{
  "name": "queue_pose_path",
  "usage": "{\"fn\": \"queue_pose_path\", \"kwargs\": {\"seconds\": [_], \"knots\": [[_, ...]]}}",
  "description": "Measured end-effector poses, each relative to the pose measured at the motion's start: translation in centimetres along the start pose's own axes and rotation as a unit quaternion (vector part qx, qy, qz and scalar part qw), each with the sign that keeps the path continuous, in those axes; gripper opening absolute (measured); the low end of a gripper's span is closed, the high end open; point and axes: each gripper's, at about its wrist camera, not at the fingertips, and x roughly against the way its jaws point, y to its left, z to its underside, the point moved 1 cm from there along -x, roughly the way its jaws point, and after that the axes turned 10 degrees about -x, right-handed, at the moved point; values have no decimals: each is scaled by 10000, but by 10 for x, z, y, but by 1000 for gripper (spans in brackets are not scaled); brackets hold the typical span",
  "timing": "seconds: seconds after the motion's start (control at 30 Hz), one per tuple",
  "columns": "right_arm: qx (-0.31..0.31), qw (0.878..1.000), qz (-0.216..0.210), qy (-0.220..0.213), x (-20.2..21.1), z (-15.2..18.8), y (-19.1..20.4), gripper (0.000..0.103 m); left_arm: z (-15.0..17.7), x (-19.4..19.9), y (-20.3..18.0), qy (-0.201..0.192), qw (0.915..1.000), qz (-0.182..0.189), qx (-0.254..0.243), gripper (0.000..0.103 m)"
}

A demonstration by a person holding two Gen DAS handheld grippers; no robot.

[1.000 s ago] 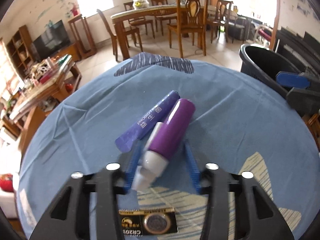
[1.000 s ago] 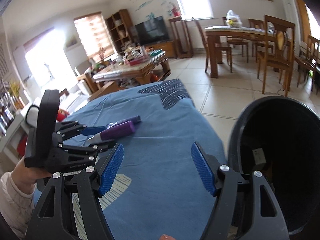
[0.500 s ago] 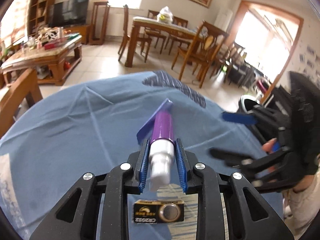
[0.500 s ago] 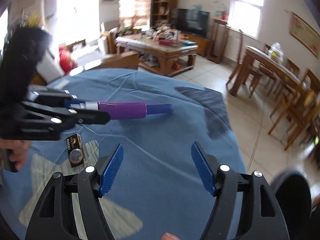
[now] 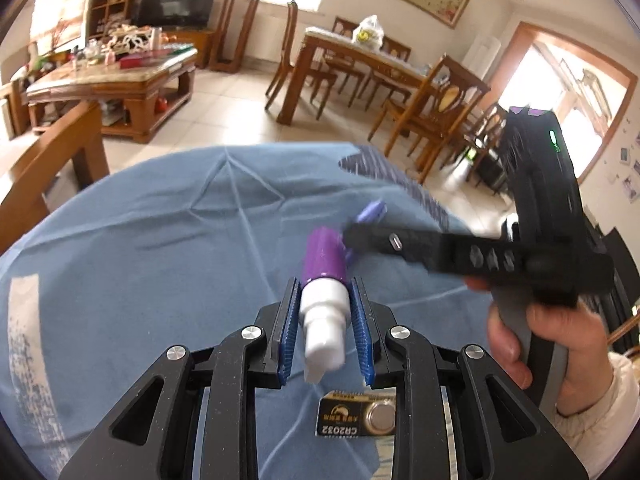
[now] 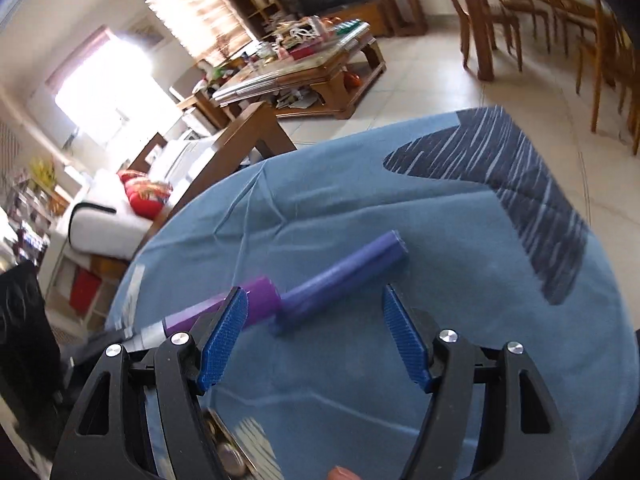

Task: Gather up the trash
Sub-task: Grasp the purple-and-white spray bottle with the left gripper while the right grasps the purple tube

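My left gripper (image 5: pixel 325 320) is shut on a purple bottle (image 5: pixel 323 256), its blue pads pressing the white neck just above the blue tablecloth (image 5: pixel 140 260). A violet tube (image 6: pixel 344 276) lies on the cloth just beyond the bottle (image 6: pixel 256 304). My right gripper (image 6: pixel 312 296) hovers open over the near end of the tube, without touching it. In the left wrist view its black finger (image 5: pixel 404 242) hides most of the tube (image 5: pixel 372 212). A black and gold CR2032 coin-battery card (image 5: pixel 356 418) lies flat under my left gripper.
A person's hand (image 5: pixel 560 332) holds the right gripper's handle at the table's right side. A wooden chair back (image 5: pixel 52 160) stands by the far left edge. Beyond the table are a cluttered coffee table (image 6: pixel 296 68) and a dining table (image 5: pixel 360 52) with chairs.
The left jaws closed on the bottle's white neck and the gripper rolled upright with it. The right gripper swung from the black bin to above the violet tube; the bin left view.
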Motion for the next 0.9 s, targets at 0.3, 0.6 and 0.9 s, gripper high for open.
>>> {"fn": "queue_pose_path", "kwargs": {"seconds": [0.3, 0.6, 0.9], "knots": [[539, 9940, 930, -210, -11, 2, 18, 30, 8, -14, 0, 391, 9992, -76, -65, 31], [965, 9911, 845, -359, -6, 6, 27, 8, 2, -23, -17, 308, 9930, -876, -729, 48], [418, 9943, -168, -962, 66, 18, 10, 5, 2, -4, -6, -142, 9980, -492, -379, 32]]}}
